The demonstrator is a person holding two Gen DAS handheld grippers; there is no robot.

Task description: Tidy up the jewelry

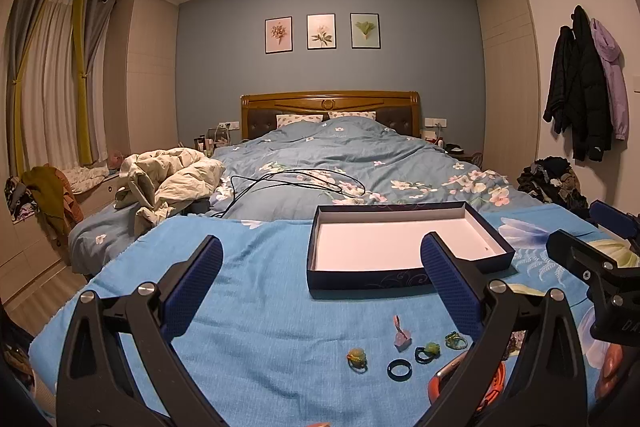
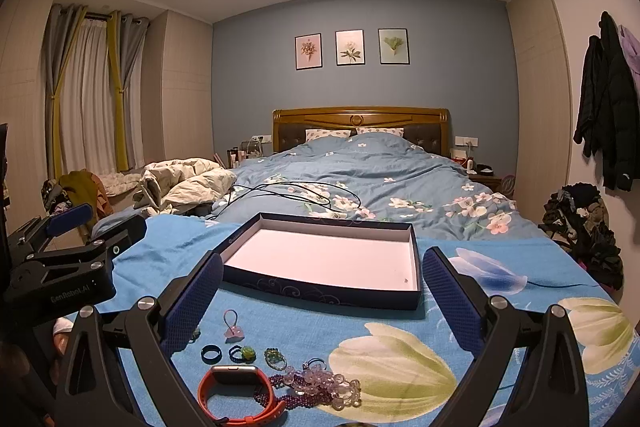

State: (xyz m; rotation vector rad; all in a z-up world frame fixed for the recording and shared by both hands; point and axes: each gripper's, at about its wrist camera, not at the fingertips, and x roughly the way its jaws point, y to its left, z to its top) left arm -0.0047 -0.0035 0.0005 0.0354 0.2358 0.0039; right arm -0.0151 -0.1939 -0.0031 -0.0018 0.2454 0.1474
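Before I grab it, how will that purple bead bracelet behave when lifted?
The purple bead bracelet lies in a loose heap on the blue blanket, so it will probably droop and dangle rather than hold shape. Its rounded, glossy beads may slip between the claw pads. A strand might snag the orange watch beside it.

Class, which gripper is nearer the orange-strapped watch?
Right. The watch lies between the right gripper's fingers, just below; the left gripper sits off to its left.
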